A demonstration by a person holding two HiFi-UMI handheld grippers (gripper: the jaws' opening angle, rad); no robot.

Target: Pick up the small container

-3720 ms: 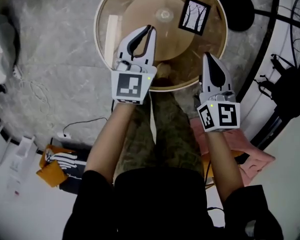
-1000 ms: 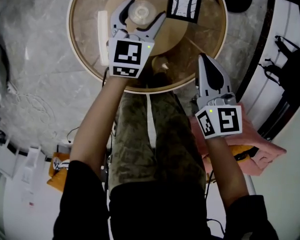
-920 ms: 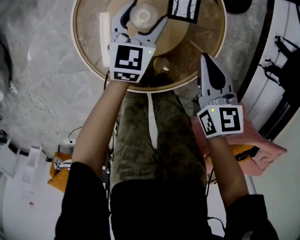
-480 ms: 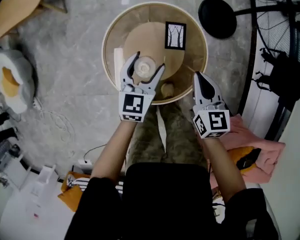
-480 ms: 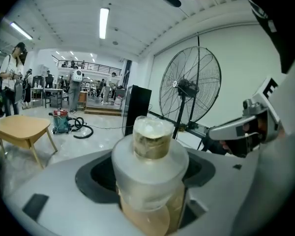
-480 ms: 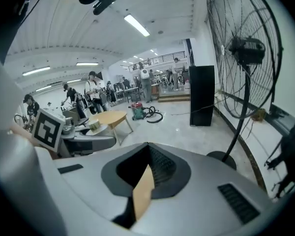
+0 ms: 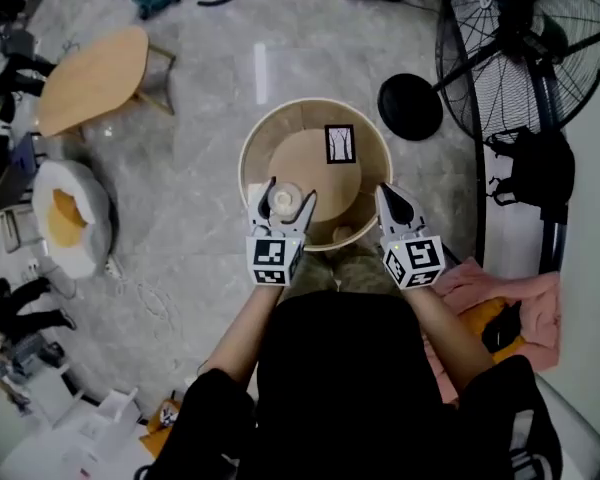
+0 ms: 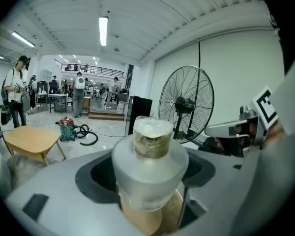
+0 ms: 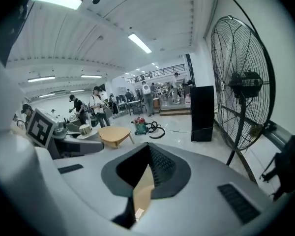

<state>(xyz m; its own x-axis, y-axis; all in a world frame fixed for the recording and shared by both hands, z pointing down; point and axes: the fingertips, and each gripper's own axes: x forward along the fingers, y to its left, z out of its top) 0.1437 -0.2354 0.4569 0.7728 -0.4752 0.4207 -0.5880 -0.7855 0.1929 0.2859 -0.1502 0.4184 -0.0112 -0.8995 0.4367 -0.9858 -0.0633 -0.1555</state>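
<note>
The small container point(image 7: 283, 199) is a clear round tub with a frosted lid and pale contents. My left gripper point(image 7: 280, 204) is shut on it and holds it high above the round wooden table point(image 7: 255, 148). In the left gripper view the container point(image 8: 150, 149) stands upright between the grey jaws of the left gripper point(image 8: 150, 173) and fills the centre. My right gripper point(image 7: 393, 197) hovers to the right at the same height, shut and holding nothing. In the right gripper view the right gripper point(image 9: 146, 154) has its jaws meeting at the tips.
A black-and-white framed picture point(image 7: 339, 144) lies on the table. A large floor fan point(image 7: 515, 33) and its black base point(image 7: 410, 106) stand at the right. A low wooden table point(image 7: 90, 76) and a round cushion point(image 7: 68, 218) are at the left. Pink cloth point(image 7: 500, 293) lies at the right.
The left gripper went from open around the container on the table to shut on it and rose with it. The view has risen far above the table. The right gripper stayed shut.
</note>
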